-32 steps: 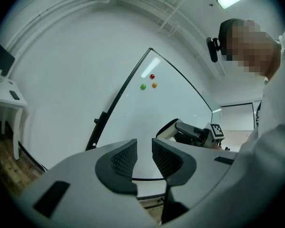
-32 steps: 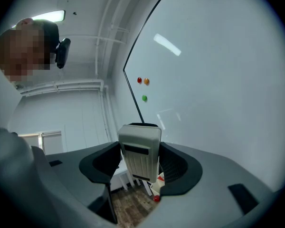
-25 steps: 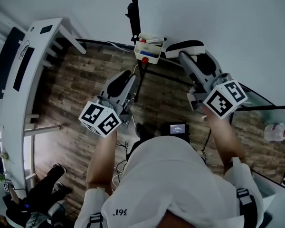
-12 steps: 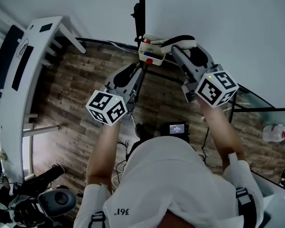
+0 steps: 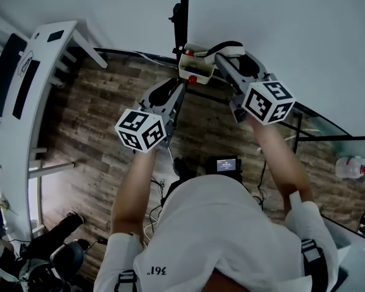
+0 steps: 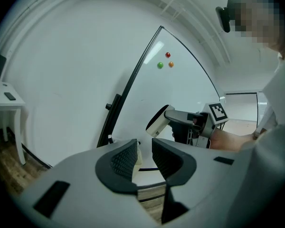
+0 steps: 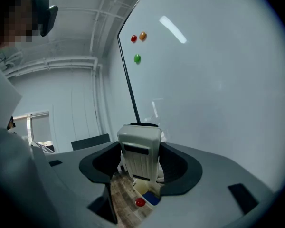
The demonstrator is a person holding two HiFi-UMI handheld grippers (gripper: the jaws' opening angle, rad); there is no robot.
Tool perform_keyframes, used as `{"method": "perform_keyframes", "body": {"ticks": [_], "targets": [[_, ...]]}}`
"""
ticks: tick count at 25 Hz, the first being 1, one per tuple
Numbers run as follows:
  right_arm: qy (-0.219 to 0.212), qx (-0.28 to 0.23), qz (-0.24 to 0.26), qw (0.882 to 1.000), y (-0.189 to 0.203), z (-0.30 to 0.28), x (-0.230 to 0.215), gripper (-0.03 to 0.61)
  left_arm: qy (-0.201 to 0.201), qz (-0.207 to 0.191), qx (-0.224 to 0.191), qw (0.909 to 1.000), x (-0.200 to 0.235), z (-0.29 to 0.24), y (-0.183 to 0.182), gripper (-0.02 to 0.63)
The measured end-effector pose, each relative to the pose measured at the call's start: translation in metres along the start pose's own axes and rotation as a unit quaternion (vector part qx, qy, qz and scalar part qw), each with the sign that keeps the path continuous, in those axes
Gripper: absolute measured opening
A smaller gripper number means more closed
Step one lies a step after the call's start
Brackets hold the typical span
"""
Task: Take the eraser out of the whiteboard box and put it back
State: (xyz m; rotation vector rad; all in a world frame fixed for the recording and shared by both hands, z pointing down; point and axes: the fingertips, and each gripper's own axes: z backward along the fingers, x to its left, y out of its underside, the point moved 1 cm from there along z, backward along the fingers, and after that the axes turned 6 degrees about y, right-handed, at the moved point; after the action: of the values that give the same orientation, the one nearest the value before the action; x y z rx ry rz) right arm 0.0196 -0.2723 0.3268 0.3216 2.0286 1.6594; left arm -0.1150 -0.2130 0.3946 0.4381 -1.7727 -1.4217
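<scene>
The left claw (image 6: 143,156) was found narrowly parted with nothing gripped, held near the left side of the whiteboard box (image 5: 198,73), which sat by the lower edge of the whiteboard (image 7: 204,80). The right claw (image 7: 140,169) was clamped on the eraser (image 7: 140,148), a white ribbed block standing between its pads. The eraser was out of the box and close above its open top, where a red and a blue item lay.
</scene>
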Motion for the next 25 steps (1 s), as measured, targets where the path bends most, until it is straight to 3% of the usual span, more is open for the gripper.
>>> {"method": "perform_keyframes", "body": {"ticks": [15, 25], "targets": [[0.03, 0.064, 0.009, 0.997, 0.064, -0.041, -0.007, 0.273, -0.014, 0.029, 0.042, 0.9986, 0.029, -0.01, 0.04, 0.094], [0.042, 0.087, 0.011, 0.995, 0.091, -0.061, -0.002, 0.273, -0.018, 0.037, 0.049, 0.9979, 0.042, -0.002, 0.046, 0.094]]}}
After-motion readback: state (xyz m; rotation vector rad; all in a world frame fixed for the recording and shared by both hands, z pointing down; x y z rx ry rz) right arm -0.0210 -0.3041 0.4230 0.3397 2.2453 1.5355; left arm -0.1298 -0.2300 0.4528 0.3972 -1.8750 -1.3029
